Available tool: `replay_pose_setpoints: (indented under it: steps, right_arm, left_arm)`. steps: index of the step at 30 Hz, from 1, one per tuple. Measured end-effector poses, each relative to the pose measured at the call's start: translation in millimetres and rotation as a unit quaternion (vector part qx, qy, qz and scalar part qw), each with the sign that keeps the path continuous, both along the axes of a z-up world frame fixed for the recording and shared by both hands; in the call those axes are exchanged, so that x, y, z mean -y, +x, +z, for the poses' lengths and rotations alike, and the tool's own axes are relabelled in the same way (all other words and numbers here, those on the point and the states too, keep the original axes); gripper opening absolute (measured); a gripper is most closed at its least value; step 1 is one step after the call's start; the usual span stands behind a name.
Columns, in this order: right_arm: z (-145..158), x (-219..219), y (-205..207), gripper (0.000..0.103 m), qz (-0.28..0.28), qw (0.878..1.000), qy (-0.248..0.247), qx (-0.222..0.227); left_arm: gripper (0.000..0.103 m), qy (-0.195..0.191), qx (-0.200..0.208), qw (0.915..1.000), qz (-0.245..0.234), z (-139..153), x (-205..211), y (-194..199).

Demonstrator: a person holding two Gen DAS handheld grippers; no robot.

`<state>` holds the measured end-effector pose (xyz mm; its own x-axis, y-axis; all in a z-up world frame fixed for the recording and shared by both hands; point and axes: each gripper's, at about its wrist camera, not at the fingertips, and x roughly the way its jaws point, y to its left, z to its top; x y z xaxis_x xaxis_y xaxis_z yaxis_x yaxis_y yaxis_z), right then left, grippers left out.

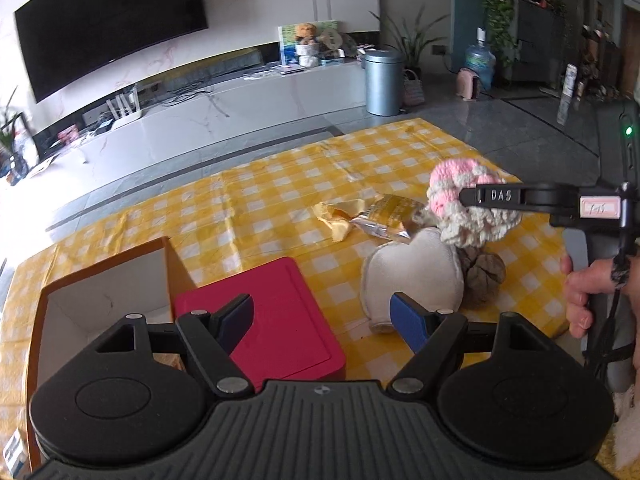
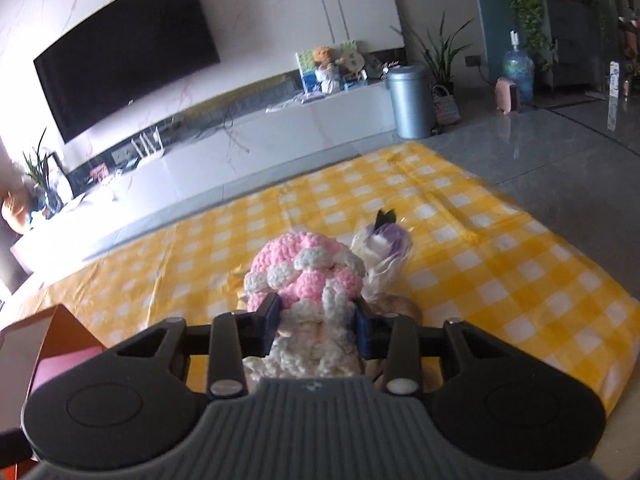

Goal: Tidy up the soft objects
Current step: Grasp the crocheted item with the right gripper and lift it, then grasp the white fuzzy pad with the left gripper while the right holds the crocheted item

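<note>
Yellow-and-white checked cloth (image 1: 280,184) covers the low surface, and everything else is best placed against the red box (image 1: 276,312) lying flat on it. Just to the left of that red box stands an open cardboard box (image 1: 100,292) with orange-brown walls and a pale inside. The left gripper (image 1: 324,318) hovers over the red box with its blue-padded fingers spread wide and nothing between them. To the right of the red box a white heart-shaped cushion (image 1: 412,276) rests on the cloth, and a brown knotted soft thing (image 1: 482,274) lies touching the cushion's far right side. Beyond the red box, toward the middle of the cloth, sit a gold foil packet (image 1: 390,216) and a crumpled yellow wrapper (image 1: 336,216) beside it. Up and to the right of the red box, above the cushion, the right gripper (image 2: 316,320) is clamped on a pink and white crocheted piece (image 2: 308,280), which is lifted clear of the cloth; its pads press into the yarn from both sides. A hand (image 1: 580,292) grips the right tool's handle at the right edge. In the right wrist view, a clear bag with something purple and white inside (image 2: 384,248) lies just behind the crocheted piece.
</note>
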<state>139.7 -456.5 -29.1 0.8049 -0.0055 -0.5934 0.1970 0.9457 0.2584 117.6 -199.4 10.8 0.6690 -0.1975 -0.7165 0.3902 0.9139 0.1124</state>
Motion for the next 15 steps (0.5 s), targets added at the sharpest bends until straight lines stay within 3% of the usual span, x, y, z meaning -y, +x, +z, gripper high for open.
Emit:
replay_pose_setpoints:
  steps: [7, 11, 15]
  right_arm:
    - [7.1, 33.4, -22.0, 0.039, -0.069, 0.998, 0.001, 0.011]
    - [0.4, 50.6, -24.7, 0.039, -0.105, 0.994, 0.001, -0.005]
    - [-8.7, 64.3, -27.6, 0.038, -0.119, 0.993, 0.02, -0.012]
  left_arm:
    - [0.091, 0.028, -0.046, 0.9946, -0.088, -32.1, 52.8, 16.6]
    - [0.091, 0.042, -0.088, 0.9923, -0.076, -49.9, 79.4, 28.9]
    - [0.091, 0.019, -0.133, 0.9866, -0.092, -63.1, 100.6, 39.6]
